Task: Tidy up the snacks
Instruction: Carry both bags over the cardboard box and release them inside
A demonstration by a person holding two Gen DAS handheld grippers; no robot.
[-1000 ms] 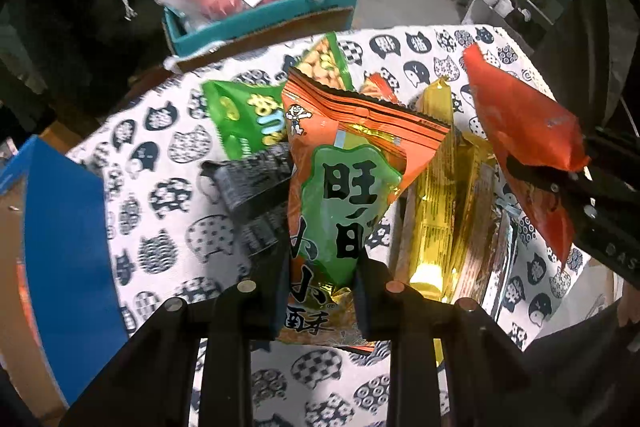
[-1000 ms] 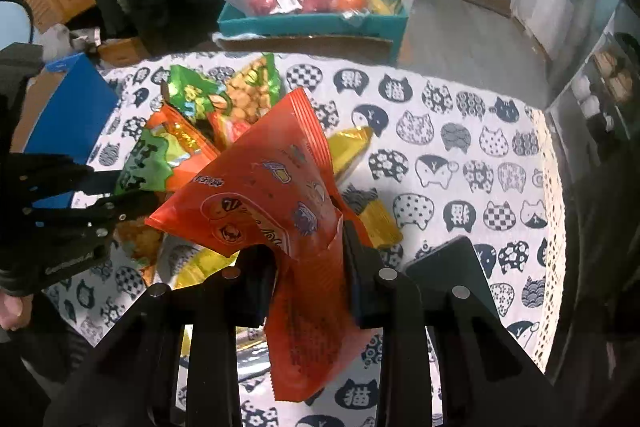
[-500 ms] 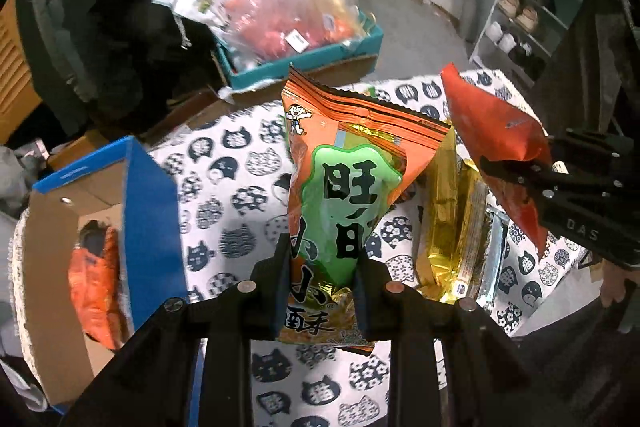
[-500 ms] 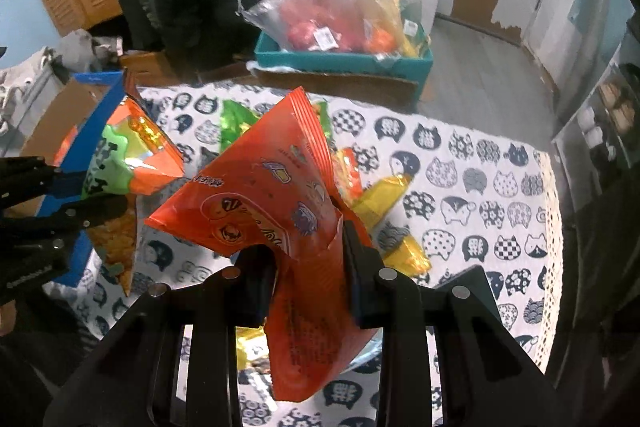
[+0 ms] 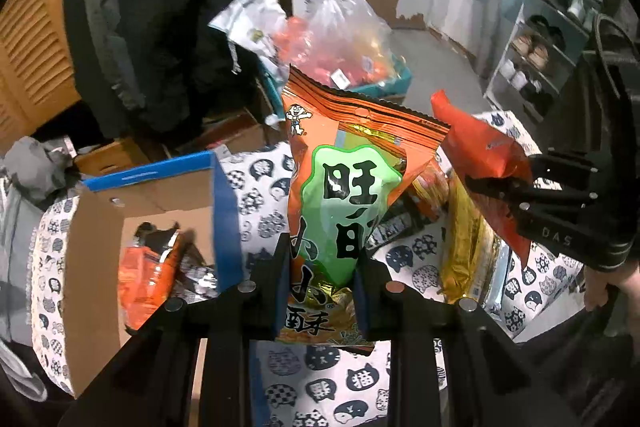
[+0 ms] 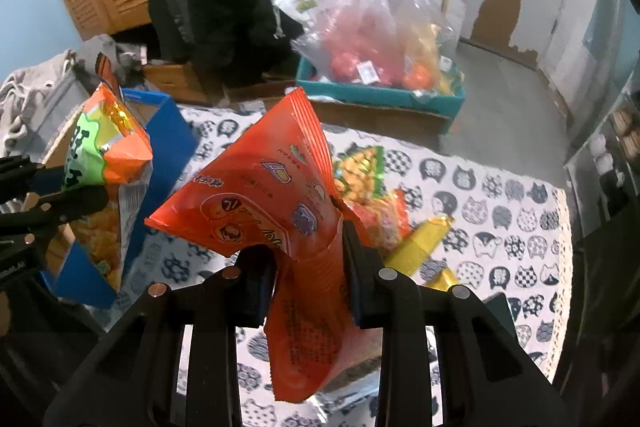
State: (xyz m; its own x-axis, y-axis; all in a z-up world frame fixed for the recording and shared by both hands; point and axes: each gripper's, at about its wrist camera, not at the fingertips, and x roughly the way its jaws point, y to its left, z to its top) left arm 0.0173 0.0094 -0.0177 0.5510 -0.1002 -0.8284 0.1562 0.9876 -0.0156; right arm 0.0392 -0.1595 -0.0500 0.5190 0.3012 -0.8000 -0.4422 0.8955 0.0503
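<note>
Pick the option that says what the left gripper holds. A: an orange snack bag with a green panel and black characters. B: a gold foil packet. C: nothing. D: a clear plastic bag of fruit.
A: the left gripper is shut on the orange snack bag with a green panel and black characters, pinched between its pads.

My right hand-held gripper (image 6: pixel 308 267) is clamped on a red-orange snack bag (image 6: pixel 264 203), lifted clear of the worktop (image 6: pixel 500 195) with its cat-print cloth. At the left edge I see the left hand-held gripper (image 6: pixel 60 195) pinching an orange and green packet (image 6: pixel 108 151) — it hangs over the blue cardboard box (image 6: pixel 168 143). More snacks lie beyond my bag — a green packet (image 6: pixel 360 167) and a yellow one (image 6: pixel 424 239).
</note>
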